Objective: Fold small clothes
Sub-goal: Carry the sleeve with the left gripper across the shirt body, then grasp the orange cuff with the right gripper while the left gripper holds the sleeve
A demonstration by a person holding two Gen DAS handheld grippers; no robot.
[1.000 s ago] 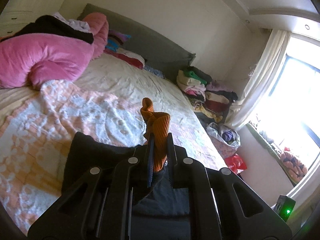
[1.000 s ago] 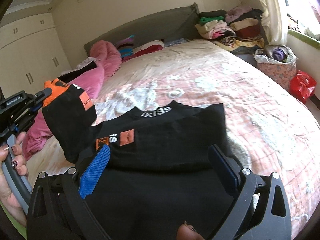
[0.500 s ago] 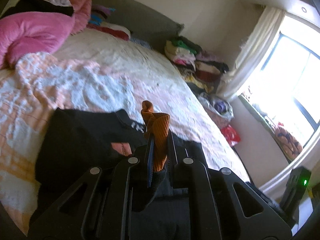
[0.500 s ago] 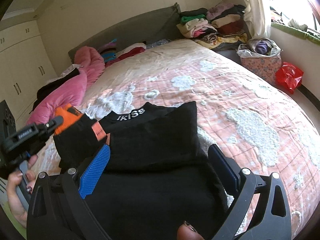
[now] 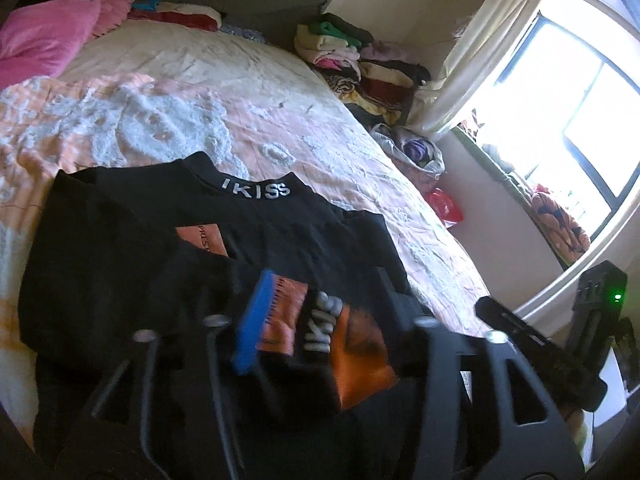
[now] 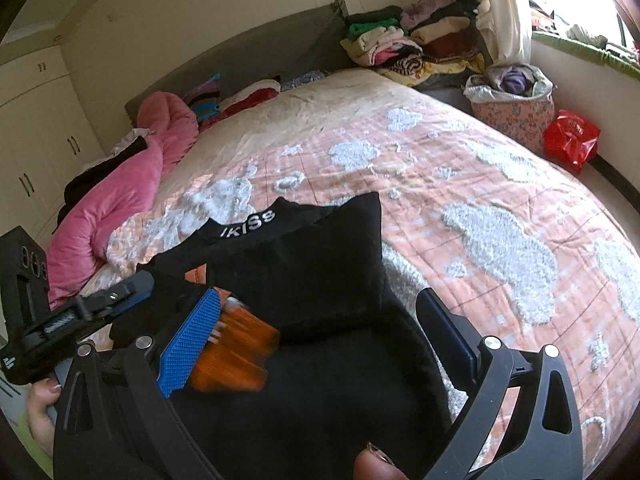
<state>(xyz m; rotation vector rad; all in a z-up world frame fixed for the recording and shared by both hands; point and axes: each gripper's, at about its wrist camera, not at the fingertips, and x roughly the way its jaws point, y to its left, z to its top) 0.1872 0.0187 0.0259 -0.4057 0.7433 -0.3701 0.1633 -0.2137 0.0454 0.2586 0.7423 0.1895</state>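
Black garment [image 5: 248, 232] lies flat on the bed [image 5: 168, 92], lower centre in both views. Left gripper [image 5: 320, 316] jaws have just been opening; the orange cuff [image 5: 360, 364] lies loose between them. Right gripper [image 6: 316, 340] stands spread, empty. Only the right view shows a wardrobe [image 6: 36, 136].

Ahead of the right tongs [image 6: 316, 340] and to their right, the bed [image 6: 460, 184] lies bare and open past the black top [image 6: 320, 264]. To their left the left tongs [image 6: 120, 300] crowd close, with the pink quilt [image 6: 120, 200] beyond. Far ahead, the headboard [image 6: 260, 52] and a stack of folded clothes [image 6: 400, 44] close the way.
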